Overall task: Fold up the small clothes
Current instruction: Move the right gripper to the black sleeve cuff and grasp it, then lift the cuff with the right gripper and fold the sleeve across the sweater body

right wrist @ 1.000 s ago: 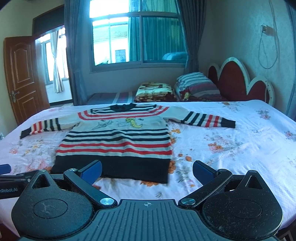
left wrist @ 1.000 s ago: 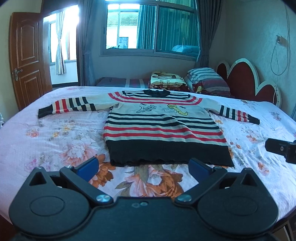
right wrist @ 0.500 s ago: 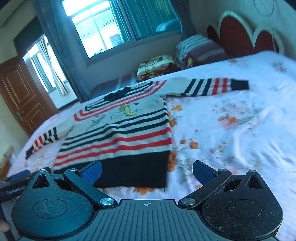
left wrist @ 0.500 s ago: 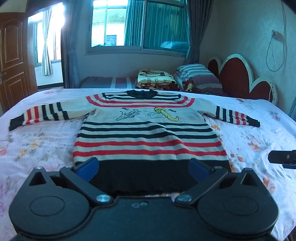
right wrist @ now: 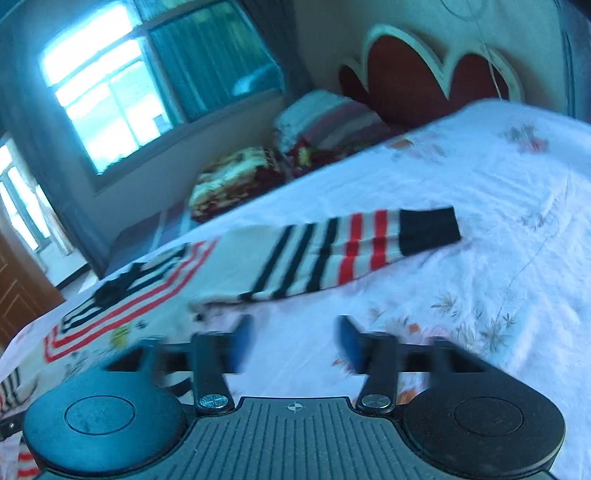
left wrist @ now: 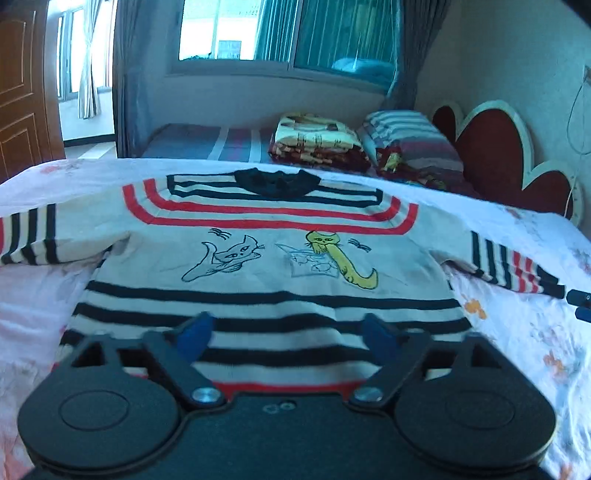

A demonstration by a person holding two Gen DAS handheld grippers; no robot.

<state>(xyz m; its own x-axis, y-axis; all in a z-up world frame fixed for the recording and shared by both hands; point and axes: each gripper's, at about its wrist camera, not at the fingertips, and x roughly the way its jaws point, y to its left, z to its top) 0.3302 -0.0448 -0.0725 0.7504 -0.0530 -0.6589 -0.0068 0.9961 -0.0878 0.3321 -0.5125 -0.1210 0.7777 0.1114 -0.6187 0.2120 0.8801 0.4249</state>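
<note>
Both your grippers now sit closer over the sweater (left wrist: 266,258): left gripper (left wrist: 286,334) and right gripper (right wrist: 295,341) have been closing, jaws still apart, empty.

Knitted matt sweater (left wrist: 258,266), soft printed cotton bedsheet (right wrist: 480,206), glossy lacquered wooden headboard (left wrist: 495,155)

This was a bedroom in a home. A wide bed covered by a white floral-printed sheet (left wrist: 535,325) filled most of the view, with a dark red scalloped headboard trimmed in white (left wrist: 495,155) at its right edge. Striped pillows (left wrist: 410,140) and a folded patterned blanket (left wrist: 314,136) lay along the bed's far edge, below a large sliding window (left wrist: 280,33) flanked by grey curtains (left wrist: 417,51). A brown panelled wooden door (left wrist: 22,88) stood open at the left.
</note>
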